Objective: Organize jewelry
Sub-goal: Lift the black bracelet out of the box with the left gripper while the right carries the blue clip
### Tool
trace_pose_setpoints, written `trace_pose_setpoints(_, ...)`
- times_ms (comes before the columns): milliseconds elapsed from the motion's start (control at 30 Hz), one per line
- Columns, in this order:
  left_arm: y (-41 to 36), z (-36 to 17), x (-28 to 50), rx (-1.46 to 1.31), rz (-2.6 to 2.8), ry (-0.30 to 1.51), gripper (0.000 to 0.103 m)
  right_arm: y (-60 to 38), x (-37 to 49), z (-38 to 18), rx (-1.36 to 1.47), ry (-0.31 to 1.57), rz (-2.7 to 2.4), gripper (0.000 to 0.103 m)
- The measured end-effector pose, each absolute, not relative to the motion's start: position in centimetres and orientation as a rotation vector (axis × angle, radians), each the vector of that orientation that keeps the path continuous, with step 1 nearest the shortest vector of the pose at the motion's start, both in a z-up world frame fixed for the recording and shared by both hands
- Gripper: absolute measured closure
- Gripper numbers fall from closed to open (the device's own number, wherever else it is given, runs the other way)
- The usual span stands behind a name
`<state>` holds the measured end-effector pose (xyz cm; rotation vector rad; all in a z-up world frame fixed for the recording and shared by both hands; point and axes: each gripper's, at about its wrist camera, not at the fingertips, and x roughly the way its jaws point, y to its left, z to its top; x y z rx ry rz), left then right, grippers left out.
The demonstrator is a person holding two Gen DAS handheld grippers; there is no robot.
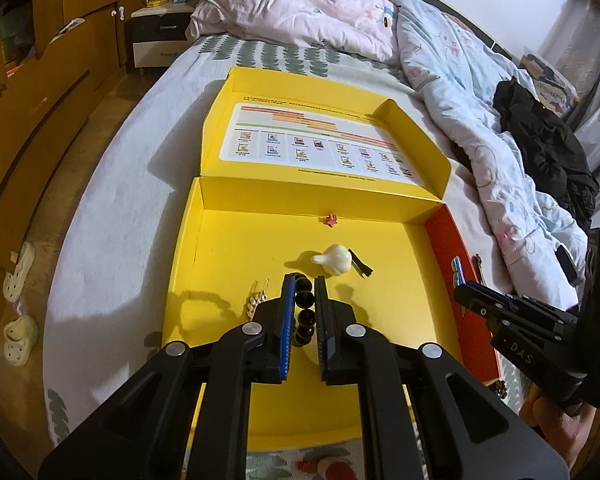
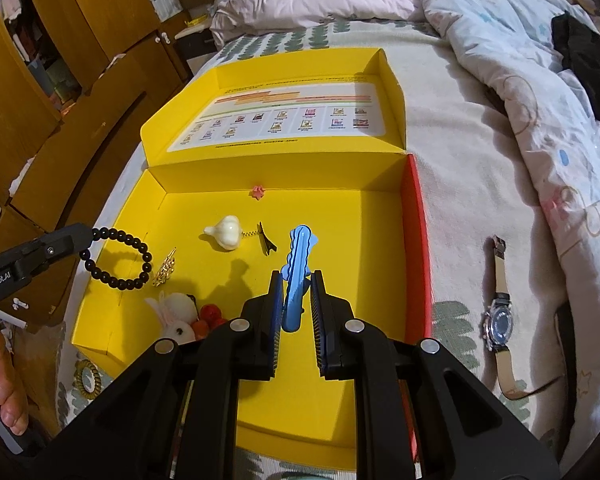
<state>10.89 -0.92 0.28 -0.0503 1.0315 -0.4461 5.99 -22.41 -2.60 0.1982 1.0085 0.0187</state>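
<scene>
Above the box [image 2: 414, 216], left gripper [image 1: 303, 294] clamps the bracelet [image 2: 118, 254], right gripper [image 2: 296, 292] clamps the clip [image 2: 298, 268], both poised for depositing inside.

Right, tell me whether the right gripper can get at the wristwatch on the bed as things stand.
Probably not yet: the right gripper is shut on the blue hair clip. The wristwatch lies uncovered on the bed, outside the yellow box, so the way looks free once the clip is released.
</scene>
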Motion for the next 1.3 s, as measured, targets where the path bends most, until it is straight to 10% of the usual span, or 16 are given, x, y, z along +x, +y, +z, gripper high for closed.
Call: trace_pose_setpoints(1300, 0.9, 1.0, -11.0, 0.009, -0.544, 0.935, 0.093, -27.4, -17.5, -1.1, 0.248, 0.936, -0.15, 0.088)
